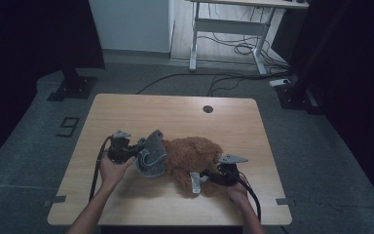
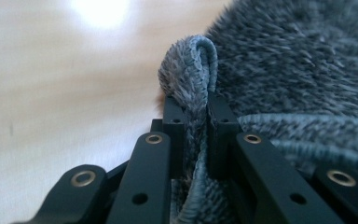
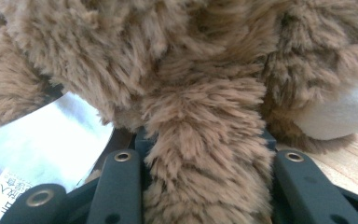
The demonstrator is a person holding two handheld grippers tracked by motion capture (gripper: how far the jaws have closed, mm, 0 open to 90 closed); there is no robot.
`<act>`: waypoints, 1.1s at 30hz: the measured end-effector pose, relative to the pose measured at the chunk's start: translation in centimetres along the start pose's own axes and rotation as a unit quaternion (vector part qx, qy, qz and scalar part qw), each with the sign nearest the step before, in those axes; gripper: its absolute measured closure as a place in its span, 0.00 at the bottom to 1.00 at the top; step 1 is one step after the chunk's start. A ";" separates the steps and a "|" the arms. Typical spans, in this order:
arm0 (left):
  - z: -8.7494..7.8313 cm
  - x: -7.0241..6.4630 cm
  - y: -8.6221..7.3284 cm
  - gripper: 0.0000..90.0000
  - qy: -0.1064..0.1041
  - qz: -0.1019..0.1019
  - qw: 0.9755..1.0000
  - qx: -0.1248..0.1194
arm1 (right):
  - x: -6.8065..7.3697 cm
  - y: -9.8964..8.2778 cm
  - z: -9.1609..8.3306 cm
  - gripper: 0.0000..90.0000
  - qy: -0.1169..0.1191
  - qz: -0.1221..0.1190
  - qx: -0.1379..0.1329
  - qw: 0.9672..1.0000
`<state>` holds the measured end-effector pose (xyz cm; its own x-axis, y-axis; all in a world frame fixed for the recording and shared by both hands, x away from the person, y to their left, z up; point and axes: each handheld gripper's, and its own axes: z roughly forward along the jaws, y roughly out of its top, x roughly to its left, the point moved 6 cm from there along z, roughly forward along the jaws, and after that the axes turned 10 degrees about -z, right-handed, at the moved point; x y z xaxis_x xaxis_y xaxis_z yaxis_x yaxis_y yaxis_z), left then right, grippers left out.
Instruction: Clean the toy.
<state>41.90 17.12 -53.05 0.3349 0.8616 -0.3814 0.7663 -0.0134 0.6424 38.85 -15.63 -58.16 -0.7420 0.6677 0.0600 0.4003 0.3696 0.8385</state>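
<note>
Both grippers clamp: left (image 2: 196,135) grey garment (image 2: 303,70), right (image 3: 205,168) seemingly plush limb (image 3: 205,154).

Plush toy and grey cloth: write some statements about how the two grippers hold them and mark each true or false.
1. The left gripper is shut on a fold of the grey cloth. True.
2. The right gripper hangs open above the table. False: it is clamped on a limb of the brown plush toy.
3. The cloth lies at the toy's left end in the high view. True.
4. The toy stands upright. False: it lies on the table.
5. A white label hangs from the toy. True.
</note>
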 end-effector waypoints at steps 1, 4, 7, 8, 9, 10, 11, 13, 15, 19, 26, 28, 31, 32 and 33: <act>0.3 0.1 -0.3 0.90 -0.004 -0.010 1.000 0.000 | 0.0 0.0 0.0 0.66 -0.001 0.000 0.000 1.000; 1.1 0.1 -0.8 0.90 -0.001 -0.009 1.000 0.003 | 0.0 0.0 0.1 0.67 -0.006 0.000 0.003 1.000; 2.1 0.0 -0.4 0.90 -0.003 -0.017 1.000 0.008 | -0.2 0.2 0.5 0.67 -0.009 0.005 0.007 1.000; 2.5 0.0 -0.1 0.90 -0.004 -0.019 1.000 0.008 | -0.4 0.3 0.7 0.67 -0.012 0.007 0.008 1.000; 2.8 0.1 0.2 0.90 -0.003 -0.020 1.000 0.009 | -0.6 0.4 0.9 0.67 -0.012 0.010 0.009 1.000; 3.1 0.1 0.4 0.90 -0.003 -0.021 1.000 0.010 | -0.9 0.5 1.0 0.67 -0.015 0.013 0.012 1.000; 3.4 0.2 0.6 0.90 -0.003 -0.022 1.000 0.012 | -1.2 0.6 1.1 0.67 -0.020 0.014 0.014 1.000; 3.5 0.3 0.9 0.90 -0.012 -0.031 0.999 0.015 | -1.8 0.8 1.2 0.67 -0.029 0.014 0.016 0.999; 2.8 0.3 1.6 0.90 -0.013 -0.029 0.999 0.004 | -2.2 0.9 1.2 0.67 -0.034 0.014 0.018 0.999; 0.4 -1.6 4.1 0.89 -0.012 0.006 0.999 -0.038 | -2.5 0.8 1.2 0.67 -0.033 0.015 0.020 0.999; 0.2 -8.9 8.0 0.88 -0.055 0.067 0.995 -0.046 | -2.4 0.8 1.1 0.66 -0.039 0.009 0.020 0.999; 2.0 -10.2 7.8 0.88 -0.047 0.083 0.995 -0.024 | -2.4 0.8 1.1 0.65 -0.039 0.009 0.020 0.999; 4.9 -10.6 6.4 0.87 -0.036 0.090 0.995 0.011 | -2.6 0.6 0.9 0.63 -0.042 0.011 0.020 0.999; 5.4 -10.5 6.1 0.87 -0.036 0.087 0.996 0.008 | -2.6 0.6 0.9 0.62 -0.044 0.011 0.020 0.999; 5.6 -10.2 5.9 0.87 -0.043 0.077 0.996 0.003 | -2.7 0.5 0.8 0.62 -0.044 0.014 0.021 0.999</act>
<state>46.06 5.42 -49.05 0.4949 0.8023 -0.3337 0.7047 -0.1459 0.6943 41.50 -16.76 -58.33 -0.6812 0.7313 0.0342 0.4438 0.3754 0.8137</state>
